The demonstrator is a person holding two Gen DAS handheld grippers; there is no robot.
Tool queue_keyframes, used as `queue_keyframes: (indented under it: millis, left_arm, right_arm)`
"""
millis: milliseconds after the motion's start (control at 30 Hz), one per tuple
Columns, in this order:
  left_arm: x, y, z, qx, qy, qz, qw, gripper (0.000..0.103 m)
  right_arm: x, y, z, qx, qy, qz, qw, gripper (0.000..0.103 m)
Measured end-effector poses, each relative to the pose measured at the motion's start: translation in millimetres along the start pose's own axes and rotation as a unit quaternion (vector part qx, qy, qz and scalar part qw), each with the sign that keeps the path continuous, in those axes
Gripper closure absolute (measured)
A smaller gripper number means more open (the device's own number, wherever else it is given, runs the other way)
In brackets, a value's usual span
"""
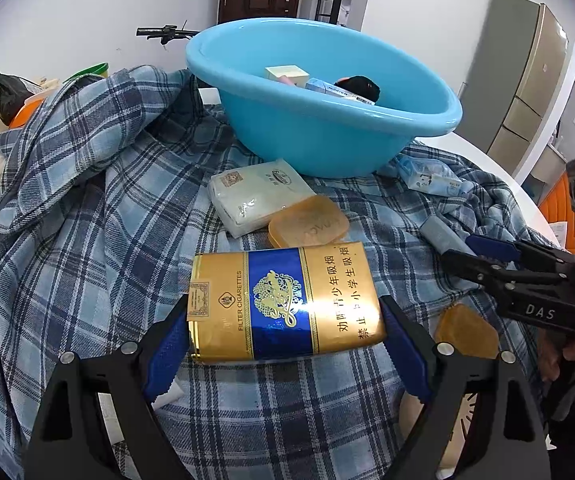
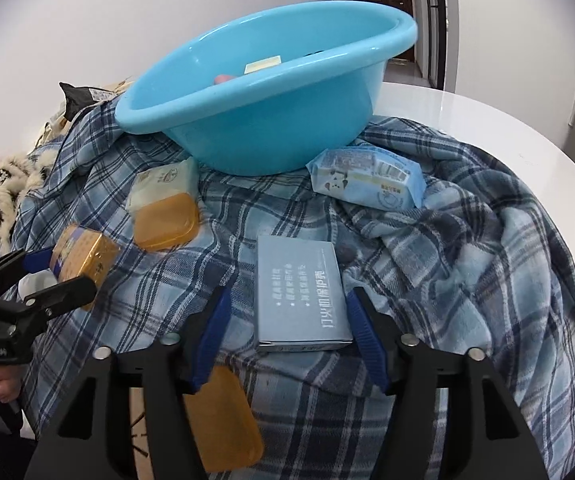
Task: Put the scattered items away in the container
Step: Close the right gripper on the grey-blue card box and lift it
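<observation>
a glossy gold-and-blue cigarette pack (image 1: 285, 302) lies flat on the blue plaid cloth (image 1: 87, 248), at 6 o'clock from the light blue plastic basin (image 1: 319, 92). the left gripper (image 1: 283, 340) clamps its short ends. the right gripper (image 2: 287, 336) is spread wide around a pale blue-grey box (image 2: 301, 296), its right pad touching.

Left wrist view: low and close over the plaid cloth (image 1: 87, 240), facing the blue basin (image 1: 319, 128), gold pack (image 1: 283, 304) right at the lens. Right wrist view: same low height, further right, facing that basin (image 2: 271, 120), grey box (image 2: 301, 300) nearest. Both share basin, cloth, gold pack (image 2: 83, 256); each sees the other gripper.
</observation>
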State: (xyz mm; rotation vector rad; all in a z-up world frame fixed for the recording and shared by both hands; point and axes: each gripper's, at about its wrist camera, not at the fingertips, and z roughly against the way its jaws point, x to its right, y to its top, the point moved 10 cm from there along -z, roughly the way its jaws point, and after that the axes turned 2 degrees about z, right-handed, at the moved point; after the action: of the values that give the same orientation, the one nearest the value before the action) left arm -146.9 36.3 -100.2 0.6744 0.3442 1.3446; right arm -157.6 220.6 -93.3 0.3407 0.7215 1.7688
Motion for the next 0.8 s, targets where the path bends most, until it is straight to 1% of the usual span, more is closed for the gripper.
queue_keyframes:
  millis: [100, 267, 467, 633, 800]
  left_arm:
    - [1, 0, 0, 0.000, -0.001, -0.001, 1.0000, 0.013]
    - [0, -1, 0, 0.000, -0.002, 0.001, 1.0000, 0.013]
    - [1, 0, -1, -0.001, -0.003, 0.000, 1.0000, 0.013]
    - [3, -1, -2, -0.003, -0.004, -0.003, 1.0000, 0.013]
    - [3, -1, -2, -0.003, -0.004, -0.003, 1.0000, 0.013]
  right_arm:
    - [1, -1, -6, -0.006, -0.010, 0.006, 1.000, 0.035]
    - [12, -3, -11, -0.012, 0.002, -0.031, 0.999, 0.035]
    - [11, -2, -10, -0.011, 0.005, -0.030, 0.999, 0.036]
    - [5, 0, -5, 0.002, 0.013, -0.020, 1.000, 0.036]
    - [-3, 11, 5, 0.032, 0.032, -0.015, 0.999, 0.036]
